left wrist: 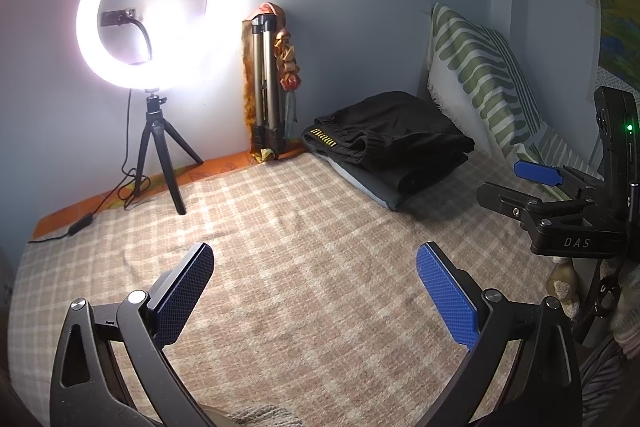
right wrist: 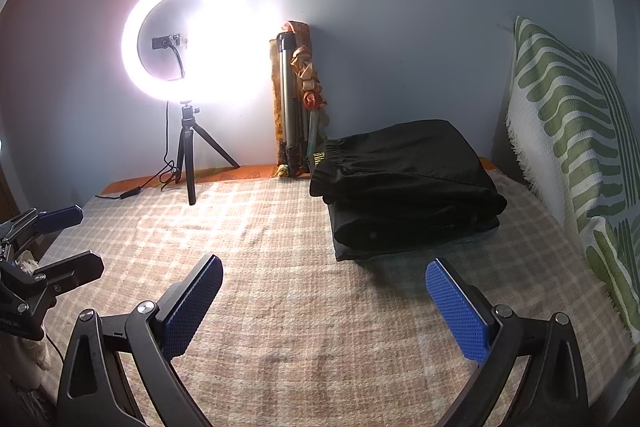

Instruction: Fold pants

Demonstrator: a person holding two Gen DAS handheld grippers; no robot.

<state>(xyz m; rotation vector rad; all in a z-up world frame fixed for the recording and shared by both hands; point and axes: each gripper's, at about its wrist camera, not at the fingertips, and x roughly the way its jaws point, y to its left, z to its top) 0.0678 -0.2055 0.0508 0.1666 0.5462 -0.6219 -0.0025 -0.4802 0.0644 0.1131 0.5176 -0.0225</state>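
Black pants (left wrist: pixel 394 139) lie folded in a stack at the back right of the checked bedspread (left wrist: pixel 304 227), on top of other folded dark and grey clothes. They also show in the right wrist view (right wrist: pixel 408 187). My left gripper (left wrist: pixel 314 267) is open and empty above the bedspread, well in front of the stack. My right gripper (right wrist: pixel 324 281) is open and empty, just in front of the stack. The right gripper also shows at the right edge of the left wrist view (left wrist: pixel 516 183), and the left gripper at the left edge of the right wrist view (right wrist: pixel 80 239).
A lit ring light on a small tripod (left wrist: pixel 160 143) stands at the back left with its cable trailing. A folded tripod (left wrist: pixel 266 87) leans on the wall. A green-striped pillow (left wrist: pixel 480 75) stands at the back right against the wall.
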